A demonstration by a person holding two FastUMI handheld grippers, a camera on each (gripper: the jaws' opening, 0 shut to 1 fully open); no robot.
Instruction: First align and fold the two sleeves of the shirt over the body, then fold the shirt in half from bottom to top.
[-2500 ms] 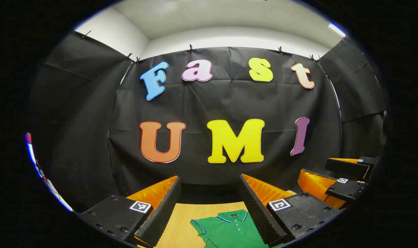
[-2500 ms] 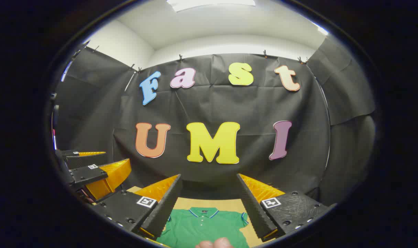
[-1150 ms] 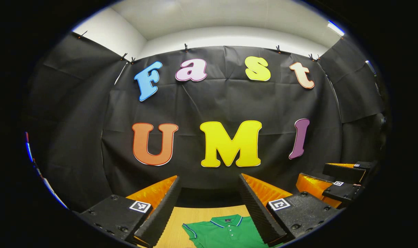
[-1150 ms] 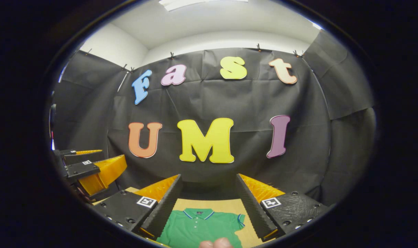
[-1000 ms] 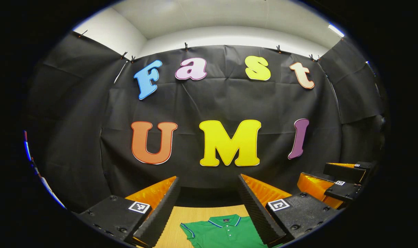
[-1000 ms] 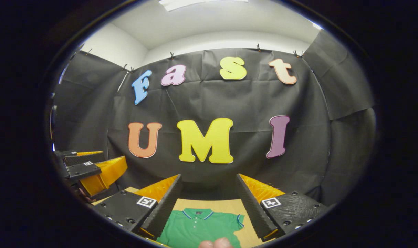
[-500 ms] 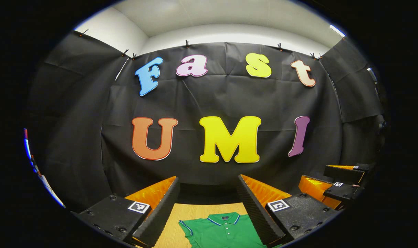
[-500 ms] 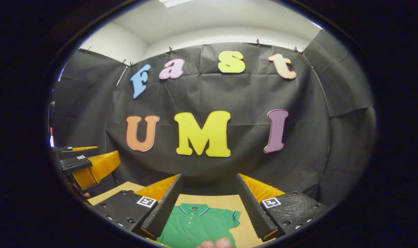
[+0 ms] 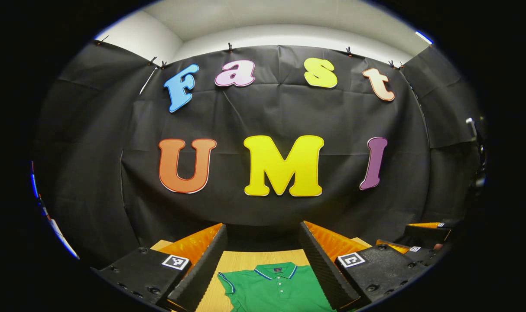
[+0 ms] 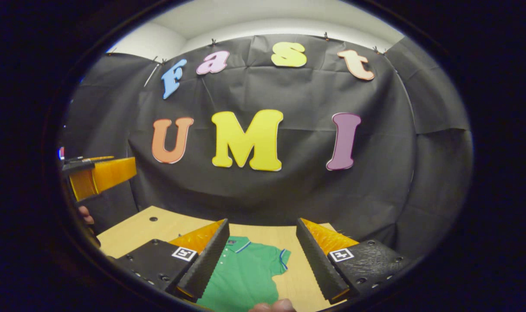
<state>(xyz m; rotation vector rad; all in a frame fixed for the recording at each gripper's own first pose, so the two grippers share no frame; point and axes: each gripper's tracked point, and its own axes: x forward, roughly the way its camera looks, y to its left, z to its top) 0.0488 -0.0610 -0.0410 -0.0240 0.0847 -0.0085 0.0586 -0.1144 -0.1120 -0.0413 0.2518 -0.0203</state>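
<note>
Right gripper view: my right tool (image 10: 261, 251) and left tool (image 9: 263, 255), both agape and empty, hover above the unfolded shirt (image 10: 245, 277) on the bench (image 10: 159, 227), poised for its sleeves.

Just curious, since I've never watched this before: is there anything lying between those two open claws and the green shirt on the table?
Nothing visible does. The green shirt lies flat on the wooden table, and past the open left gripper and open right gripper the way is clear.
</note>
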